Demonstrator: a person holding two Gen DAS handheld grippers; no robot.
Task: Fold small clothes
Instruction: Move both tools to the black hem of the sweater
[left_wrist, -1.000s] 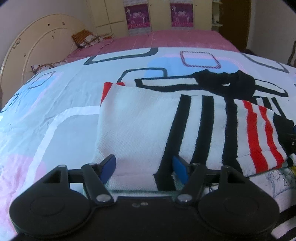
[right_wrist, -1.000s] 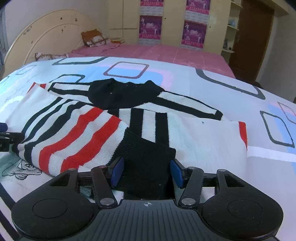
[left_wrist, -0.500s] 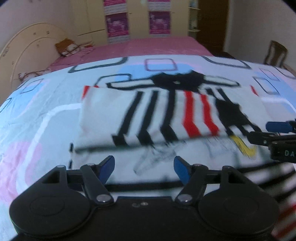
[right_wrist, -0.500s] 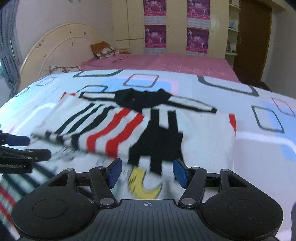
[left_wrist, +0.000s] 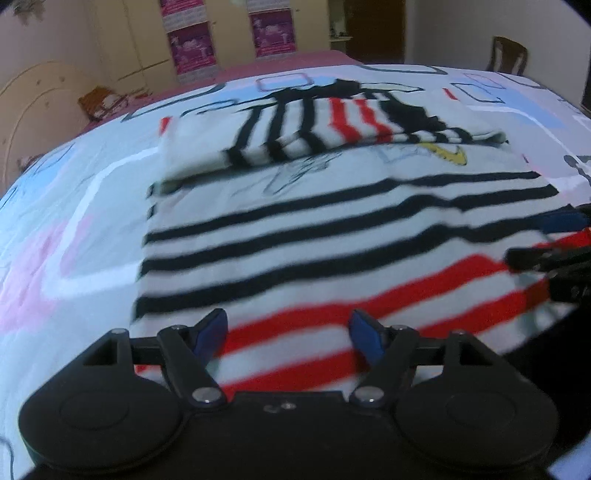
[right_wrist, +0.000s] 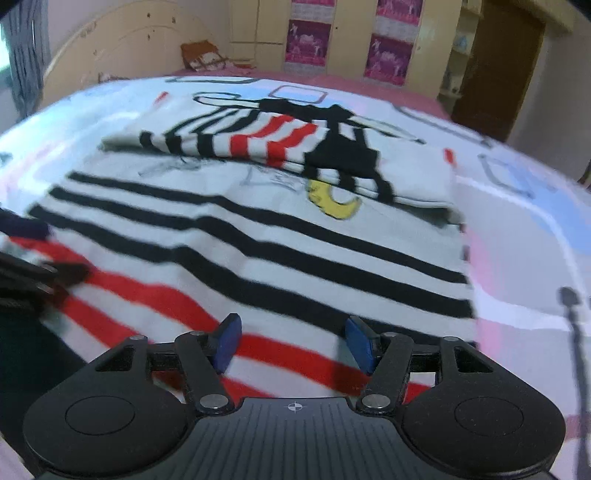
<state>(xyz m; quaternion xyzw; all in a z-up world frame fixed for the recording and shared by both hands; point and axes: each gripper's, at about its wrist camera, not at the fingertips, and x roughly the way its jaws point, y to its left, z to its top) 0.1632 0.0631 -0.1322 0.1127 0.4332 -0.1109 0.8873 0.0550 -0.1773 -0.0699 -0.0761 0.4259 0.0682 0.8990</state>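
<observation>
Both claws spread, nothing pinched: left gripper and right gripper held low over sweater hem, lower frame; sleeves folded upper centre, likely bottom fold prepared.

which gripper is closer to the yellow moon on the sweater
Right. The yellow moon sits almost straight ahead of the right gripper; from the left gripper it lies farther off, toward its right.

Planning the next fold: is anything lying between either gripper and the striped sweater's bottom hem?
Nothing visible. The left gripper and right gripper both sit open directly over the sweater's near hem, only bare fabric ahead. The folded sleeves lie farther up, out of the way.
</observation>
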